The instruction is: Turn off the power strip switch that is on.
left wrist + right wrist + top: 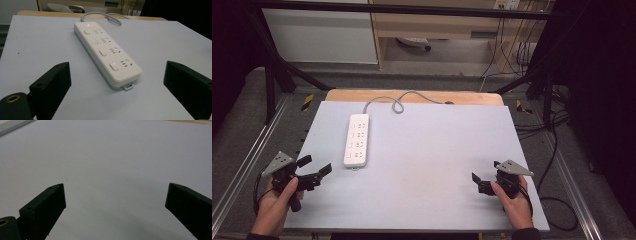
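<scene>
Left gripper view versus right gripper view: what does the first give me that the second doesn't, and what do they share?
Left gripper view alone: the white power strip lying flat ahead between the fingers, four sockets each with a switch button, its grey cord looping off the far end, and the wooden table edge beyond.
Right gripper view alone: bare surface ahead, with a pale strip at the top left corner.
Both: the grey-blue mat and two black fingers spread wide, holding nothing.

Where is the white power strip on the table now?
In the high view, the power strip lies flat on the left half of the table, its cord running to the far edge. It is nearer the left gripper.
</scene>
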